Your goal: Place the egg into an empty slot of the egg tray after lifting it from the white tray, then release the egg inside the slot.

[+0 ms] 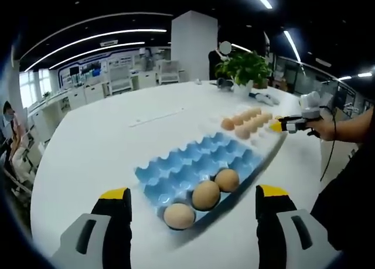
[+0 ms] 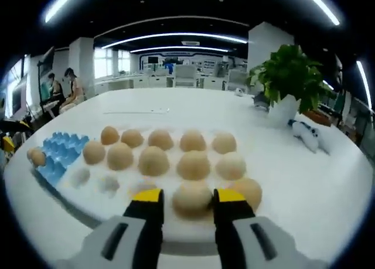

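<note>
The blue egg tray (image 1: 187, 163) lies just ahead of my left gripper (image 1: 194, 193), whose jaws stand wide open on either side of its near end. Three brown eggs (image 1: 205, 194) fill its nearest row; the other slots are bare. The tray also appears at the left of the right gripper view (image 2: 61, 152). The white tray (image 2: 105, 213) holds several eggs. My right gripper (image 2: 188, 196) is shut on a front-row egg (image 2: 192, 198), which sits low in the tray. In the left gripper view, the right gripper (image 1: 275, 126) reaches the white tray (image 1: 266, 141) from the right.
A potted plant (image 2: 290, 75) in a white pot stands behind the white tray, with a small white and blue object (image 2: 307, 134) beside it. The person's hand (image 1: 328, 128) holds the right gripper. People sit at the far left (image 2: 64, 87). The white table (image 1: 99, 146) is wide.
</note>
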Motion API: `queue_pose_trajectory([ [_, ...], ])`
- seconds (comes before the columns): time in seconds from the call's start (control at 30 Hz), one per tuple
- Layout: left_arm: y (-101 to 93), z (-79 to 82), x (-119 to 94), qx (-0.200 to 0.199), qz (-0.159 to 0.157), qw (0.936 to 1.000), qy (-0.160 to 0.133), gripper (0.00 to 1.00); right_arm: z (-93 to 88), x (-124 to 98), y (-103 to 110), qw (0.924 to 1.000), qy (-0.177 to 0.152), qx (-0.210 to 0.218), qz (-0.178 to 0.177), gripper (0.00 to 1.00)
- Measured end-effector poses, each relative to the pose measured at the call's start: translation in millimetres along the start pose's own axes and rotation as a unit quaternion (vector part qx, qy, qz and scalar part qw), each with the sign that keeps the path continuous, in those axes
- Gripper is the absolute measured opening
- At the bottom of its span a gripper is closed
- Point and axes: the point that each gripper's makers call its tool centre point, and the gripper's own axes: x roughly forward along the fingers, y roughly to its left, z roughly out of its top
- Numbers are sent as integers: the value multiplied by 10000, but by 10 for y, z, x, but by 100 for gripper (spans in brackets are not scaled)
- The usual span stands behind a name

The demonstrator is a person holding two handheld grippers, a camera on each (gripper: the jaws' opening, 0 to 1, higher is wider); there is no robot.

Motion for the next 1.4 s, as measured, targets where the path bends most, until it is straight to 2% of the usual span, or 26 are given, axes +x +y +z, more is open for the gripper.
queue_pose_trajectory([
  [0.17,-17,-20,6,-15,-50,10000,51,86,40,-25,-16,10000,-68,9,-47,26],
  [0.23,-24,-19,7,-15,-64,10000,53,86,92,-58,-38,9992,-120,377,-45,26],
  [0.33,-30,-18,11,-31,-85,9999,52,85,66,-31,-23,10000,-22,59,4,26],
  [0.43,-49,-25,8,-12,-142,9999,90,81,65,-21,-54,9999,10,140,0,26],
  [0.57,-26,-14,-5,-33,-67,10000,40,83,41,-5,-90,9999,-1,123,39,27],
  [0.7,-30,-25,-5,-85,-87,9999,52,81,55,1,-39,9996,14,-252,110,27],
  [0.87,-47,-33,5,-134,-89,9999,40,82,63,11,-38,9994,4,-280,186,27],
  [0.9,-53,-32,9,-139,-93,9999,32,82,67,18,-44,9995,33,-246,173,26],
  [0.97,-56,-35,11,-138,-97,9999,36,82,76,0,-59,9998,7,89,187,26],
  [1.03,-45,-33,5,-144,-83,9999,31,83,94,-34,-74,9998,-76,60,160,26],
  [1.13,-12,-34,-10,-149,-46,9999,30,83,238,-89,-69,9988,-377,258,168,26],
  [1.23,15,-32,-16,-138,-10,9999,13,83,340,-132,5,9982,-419,320,270,26],
  [1.4,17,-49,-25,-179,-50,9998,35,80,495,-175,389,9956,-526,224,736,26],
])
